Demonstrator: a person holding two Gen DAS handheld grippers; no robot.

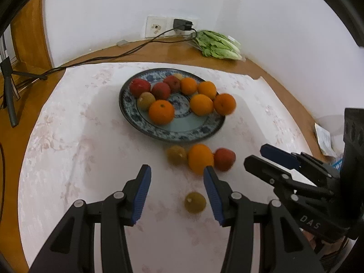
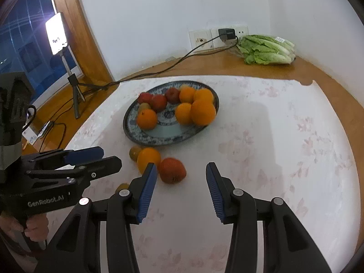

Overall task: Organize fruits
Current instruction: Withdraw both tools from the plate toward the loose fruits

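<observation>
A blue-patterned plate holds several oranges, red apples and a green-brown fruit. On the cloth in front of it lie a green-brown fruit, an orange and a red apple side by side. Another green-brown fruit lies nearer, between my left gripper's fingers. My left gripper is open and empty above the cloth; it also shows in the right wrist view. My right gripper is open and empty just right of the apple; it shows in the left wrist view.
A white flowered cloth covers the round wooden table. Bagged lettuce lies at the back by the wall. A black cable runs from a wall-socket charger to a tripod light at left.
</observation>
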